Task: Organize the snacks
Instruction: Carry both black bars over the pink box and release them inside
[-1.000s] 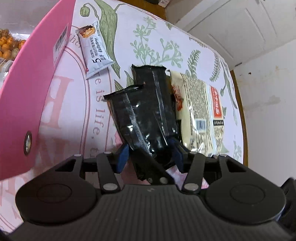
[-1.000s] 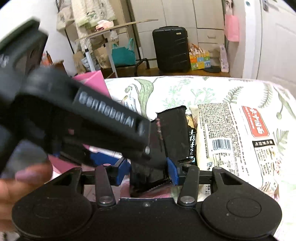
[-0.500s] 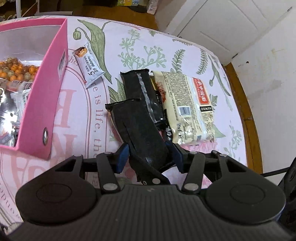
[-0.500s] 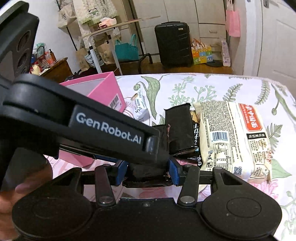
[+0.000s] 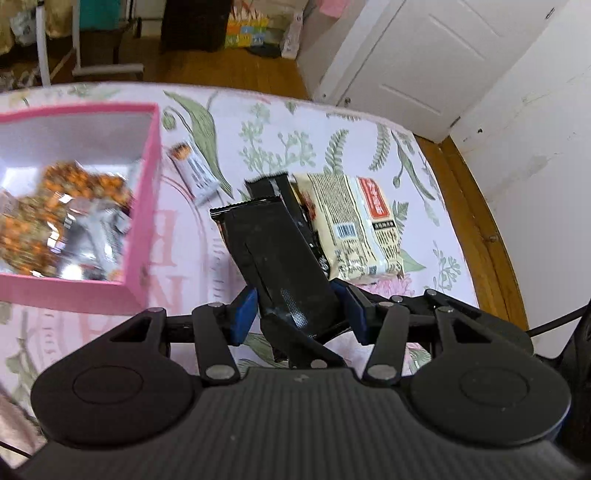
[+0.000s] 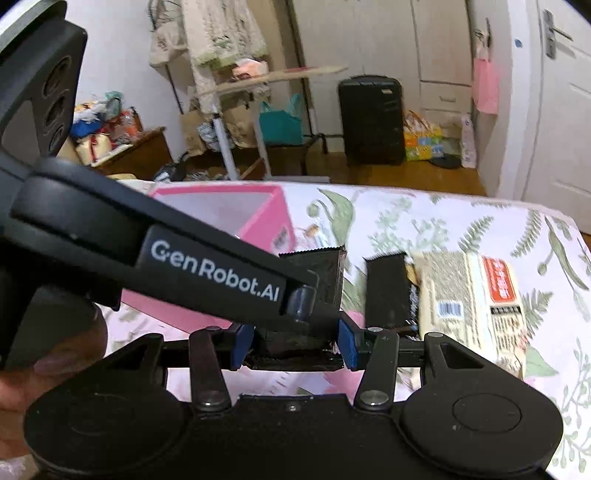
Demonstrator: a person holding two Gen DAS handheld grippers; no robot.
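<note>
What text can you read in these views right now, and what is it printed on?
"GenRobot.AI": on the left gripper, its body seen in the right wrist view.
Beige snack packet: red label, barcode and print too small to read.
Small white bar: blurred.
Tablecloth lettering: partly hidden, unreadable.
Pink box sticker: blurred.

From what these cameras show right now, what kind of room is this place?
Most likely a lived-in room of a home, perhaps a bedroom or spare room. A black suitcase stands by white cupboards, clothes hang on a rack, and the table wears a floral cloth.
</note>
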